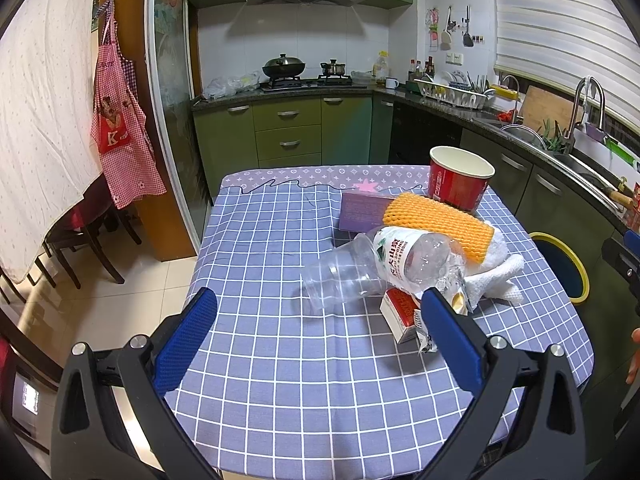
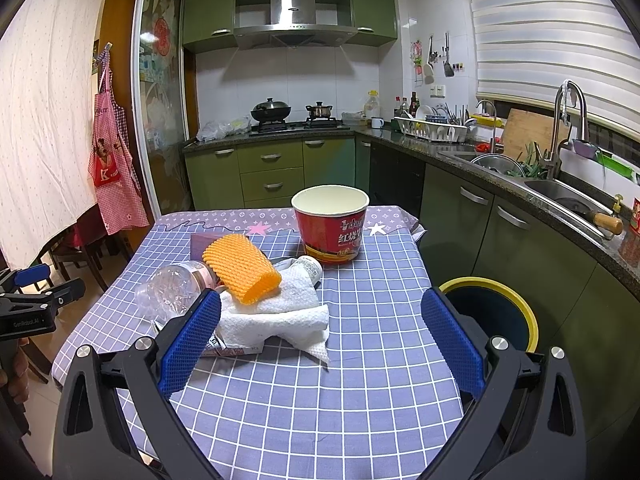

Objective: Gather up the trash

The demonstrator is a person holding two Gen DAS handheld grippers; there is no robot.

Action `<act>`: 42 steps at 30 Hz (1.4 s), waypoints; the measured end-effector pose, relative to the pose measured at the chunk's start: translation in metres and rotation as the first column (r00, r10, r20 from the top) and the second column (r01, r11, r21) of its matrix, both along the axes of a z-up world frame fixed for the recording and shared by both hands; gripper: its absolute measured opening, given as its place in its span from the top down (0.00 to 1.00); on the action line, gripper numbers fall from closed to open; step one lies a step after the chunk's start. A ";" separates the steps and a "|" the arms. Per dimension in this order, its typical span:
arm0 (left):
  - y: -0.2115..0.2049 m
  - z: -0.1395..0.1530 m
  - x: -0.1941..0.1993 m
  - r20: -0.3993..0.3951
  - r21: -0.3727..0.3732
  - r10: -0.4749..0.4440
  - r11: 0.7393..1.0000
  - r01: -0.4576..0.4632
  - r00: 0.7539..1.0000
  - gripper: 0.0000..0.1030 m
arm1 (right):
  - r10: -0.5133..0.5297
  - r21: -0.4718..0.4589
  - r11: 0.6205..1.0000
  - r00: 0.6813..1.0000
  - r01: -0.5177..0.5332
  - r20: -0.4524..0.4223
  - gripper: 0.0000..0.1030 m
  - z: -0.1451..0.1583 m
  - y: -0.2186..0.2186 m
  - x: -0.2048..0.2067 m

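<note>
Trash lies in a pile on the checked tablecloth [image 1: 280,360] [image 2: 360,360]. It holds a crushed clear bottle [image 1: 400,260] [image 2: 172,288], an orange foam net [image 1: 440,224] [image 2: 240,268], a white paper towel [image 1: 492,276] [image 2: 280,312], a small red carton [image 1: 400,312], a purple box [image 1: 360,212] and a red noodle cup [image 1: 460,184] [image 2: 330,224]. My left gripper [image 1: 320,300] hovers open in front of the bottle. My right gripper [image 2: 320,304] is open too, near the paper towel. A yellow-rimmed bin [image 1: 560,264] [image 2: 492,312] stands to the right of the table.
Green kitchen cabinets [image 2: 272,168] with a stove stand behind the table, and a counter with a sink [image 2: 560,196] runs along the right. Dark chairs [image 1: 80,248] and a hanging red apron [image 1: 120,128] are on the left. The left gripper's body [image 2: 32,304] shows in the right wrist view.
</note>
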State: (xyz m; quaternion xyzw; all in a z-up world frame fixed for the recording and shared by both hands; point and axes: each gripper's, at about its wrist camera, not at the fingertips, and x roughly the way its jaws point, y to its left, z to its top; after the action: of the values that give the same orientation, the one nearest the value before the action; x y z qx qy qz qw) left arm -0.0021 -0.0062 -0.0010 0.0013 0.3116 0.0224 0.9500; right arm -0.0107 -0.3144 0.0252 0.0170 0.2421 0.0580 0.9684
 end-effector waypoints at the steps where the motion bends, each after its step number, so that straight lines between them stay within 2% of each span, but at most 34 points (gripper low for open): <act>1: 0.000 0.000 0.000 0.000 0.001 0.000 1.000 0.000 1.000 0.05 | 0.000 0.001 1.000 1.000 0.000 -0.001 0.04 -0.001 0.001 0.000; 19: -0.003 -0.008 0.002 -0.008 0.008 -0.005 1.000 0.005 1.000 0.05 | -0.004 0.004 1.000 1.000 0.004 -0.015 0.04 -0.005 -0.005 0.003; 25: 0.002 -0.001 0.027 -0.019 0.014 -0.024 1.000 0.024 1.000 0.05 | 0.031 0.012 0.999 0.997 -0.030 -0.065 0.04 -0.003 -0.011 0.027; 28: 0.005 0.008 0.057 -0.015 0.034 -0.022 0.999 0.022 1.000 0.05 | 0.045 0.018 0.999 0.993 -0.044 -0.113 0.04 0.003 -0.020 0.058; 31: 0.008 0.017 0.093 -0.004 0.041 -0.020 0.999 0.021 1.000 0.05 | 0.081 0.068 0.995 0.981 -0.070 -0.177 0.04 0.014 -0.037 0.100; 36: 0.024 0.021 0.171 -0.007 -0.006 -0.001 1.000 0.001 1.000 0.05 | 0.123 0.147 0.986 0.943 -0.080 -0.310 0.05 0.032 -0.057 0.188; 38: 0.029 0.019 0.197 0.000 -0.003 0.033 0.999 -0.033 0.999 0.05 | 0.112 0.121 0.990 0.923 -0.072 -0.368 0.09 0.034 -0.056 0.225; 41: 0.041 0.010 0.230 0.013 -0.003 0.098 0.995 -0.098 0.995 0.05 | 0.101 0.104 0.993 0.877 -0.059 -0.470 0.32 0.029 -0.054 0.281; 42: 0.046 0.005 0.239 0.012 -0.010 0.119 0.993 -0.119 0.993 0.05 | 0.096 0.103 0.993 0.858 -0.050 -0.505 0.36 0.024 -0.053 0.297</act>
State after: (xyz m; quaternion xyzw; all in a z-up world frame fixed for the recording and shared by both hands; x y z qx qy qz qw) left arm 0.2369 0.0397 0.0038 -0.0219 0.3053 0.0775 0.9488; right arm 0.2859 -0.3678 0.0496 0.0642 0.4867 0.0986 0.8656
